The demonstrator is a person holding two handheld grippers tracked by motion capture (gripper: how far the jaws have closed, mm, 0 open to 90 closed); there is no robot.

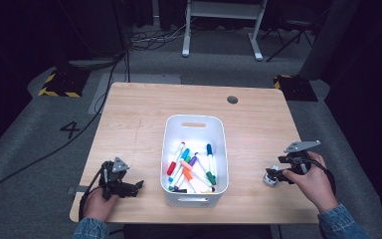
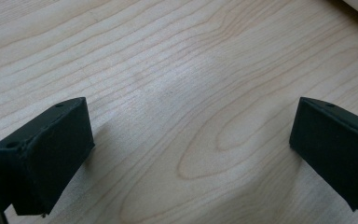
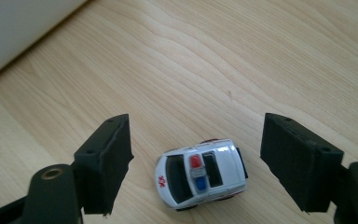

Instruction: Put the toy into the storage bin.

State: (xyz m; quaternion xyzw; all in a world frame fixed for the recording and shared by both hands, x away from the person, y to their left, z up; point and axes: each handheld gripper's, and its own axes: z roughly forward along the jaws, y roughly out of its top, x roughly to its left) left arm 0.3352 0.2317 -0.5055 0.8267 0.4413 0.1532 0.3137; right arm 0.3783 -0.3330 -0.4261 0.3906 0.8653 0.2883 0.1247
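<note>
While the jaws stand wide, I call it line by line.

Right gripper: spread wide, pads clear of both sides of the toy car; nothing held yet.

Toy car: white with a red and blue light bar, on its wheels on the table, between my right jaws, right of the bin.

Step in hand: I judge it a pickup; I want the pads square on the car's two flanks, low enough to catch the body and not the roof, then a slow squeeze so it can't roll out.

Left gripper: jaws apart over bare wood, holding nothing, parked left of the bin.

Around: bin full of coloured markers, mid-table.

In the way: only the bin's near wall, if the car goes in there.
</note>
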